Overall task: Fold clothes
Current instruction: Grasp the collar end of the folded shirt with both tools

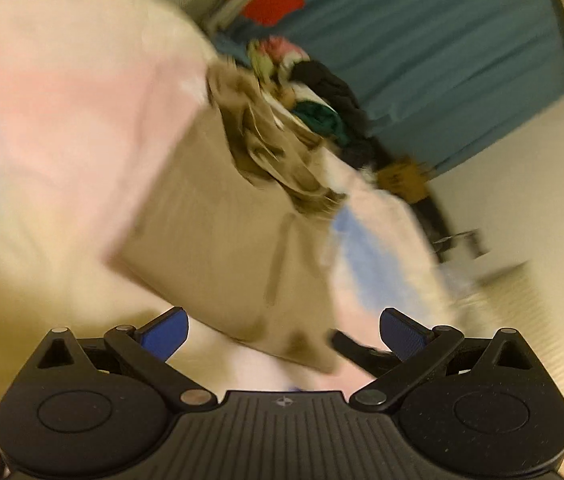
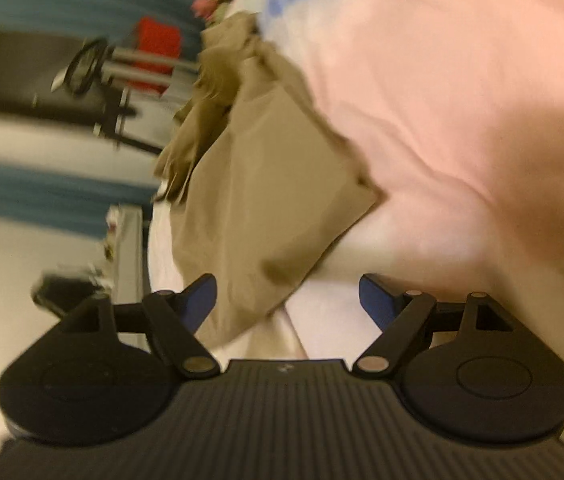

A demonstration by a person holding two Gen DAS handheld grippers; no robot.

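I'm seeing both the left gripper (image 1: pixel 284 334) and right gripper (image 2: pixel 288 300) spread, holding nothing. Tan garment (image 1: pixel 218 240) is lying partly flattened on the pink sheet (image 2: pixel 442 100); I'm judging its bunched end and the clothes pile (image 1: pixel 314 96) unfolded.

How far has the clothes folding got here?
The tan garment lies on the pink bedding, its near part flat with a straight edge, looking partly folded, while its far end is bunched. Nothing is in hand: the left gripper and right gripper are both open, near its corner. A mixed pile of clothes beyond looks unfolded. Blur hides finer detail.
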